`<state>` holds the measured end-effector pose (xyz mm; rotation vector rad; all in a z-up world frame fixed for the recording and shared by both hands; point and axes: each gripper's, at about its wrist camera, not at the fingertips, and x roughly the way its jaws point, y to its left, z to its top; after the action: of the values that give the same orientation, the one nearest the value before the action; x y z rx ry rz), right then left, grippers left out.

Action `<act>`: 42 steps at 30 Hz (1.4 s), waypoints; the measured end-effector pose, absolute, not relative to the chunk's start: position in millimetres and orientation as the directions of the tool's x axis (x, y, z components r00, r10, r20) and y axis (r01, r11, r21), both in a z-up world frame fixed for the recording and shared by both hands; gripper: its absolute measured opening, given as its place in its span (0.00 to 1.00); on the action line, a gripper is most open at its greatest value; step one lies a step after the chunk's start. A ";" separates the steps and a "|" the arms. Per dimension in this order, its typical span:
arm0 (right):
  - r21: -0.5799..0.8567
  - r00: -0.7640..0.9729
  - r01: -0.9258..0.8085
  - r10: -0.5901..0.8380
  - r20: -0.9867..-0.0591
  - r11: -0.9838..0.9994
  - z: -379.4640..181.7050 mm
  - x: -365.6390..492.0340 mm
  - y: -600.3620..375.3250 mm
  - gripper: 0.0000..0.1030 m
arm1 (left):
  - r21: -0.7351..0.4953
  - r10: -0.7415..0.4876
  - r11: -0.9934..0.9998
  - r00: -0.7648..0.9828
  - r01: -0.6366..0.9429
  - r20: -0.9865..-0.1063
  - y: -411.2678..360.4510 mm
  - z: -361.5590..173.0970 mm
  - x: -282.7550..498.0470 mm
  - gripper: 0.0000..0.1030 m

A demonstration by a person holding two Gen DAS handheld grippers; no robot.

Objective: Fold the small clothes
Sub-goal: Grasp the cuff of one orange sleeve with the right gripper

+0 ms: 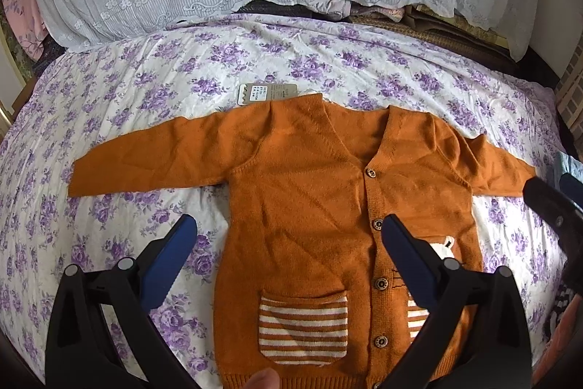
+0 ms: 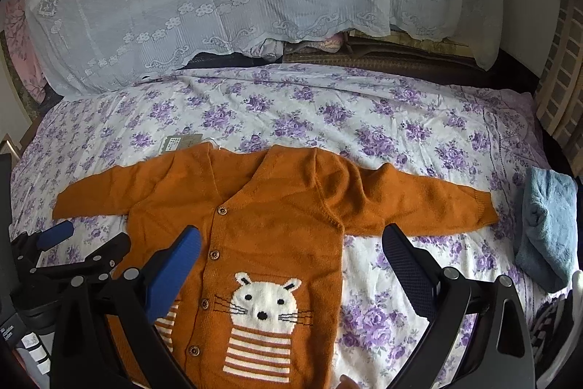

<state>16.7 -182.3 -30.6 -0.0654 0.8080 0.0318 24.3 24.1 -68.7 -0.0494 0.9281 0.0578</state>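
cardigan [image 1: 298,192] flat mid-bed [image 1: 109,90] | soft, light knit | both grippers' fingers released | pinch sleeve cuffs

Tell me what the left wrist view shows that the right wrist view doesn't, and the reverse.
Left wrist only: the whole striped pocket, with the mouse face mostly hidden behind a finger of the left gripper.

Right wrist only: the full white mouse face and a folded blue towel at the bed's right edge.

Both: the orange cardigan lying flat and buttoned, sleeves spread, on the floral sheet, its paper tag at the collar, the lace cover behind. The right gripper is open too.
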 end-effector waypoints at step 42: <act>0.706 0.763 0.354 0.248 -0.597 0.613 -175.3 84.0 -459.6 0.97 | 0.075 0.021 0.993 0.493 0.092 -0.870 -65.3 -144.6 90.2 0.96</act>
<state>84.0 -459.6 -175.3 0.9302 0.7273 -0.0678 90.2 -65.3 -144.6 0.1169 1.0546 -0.0431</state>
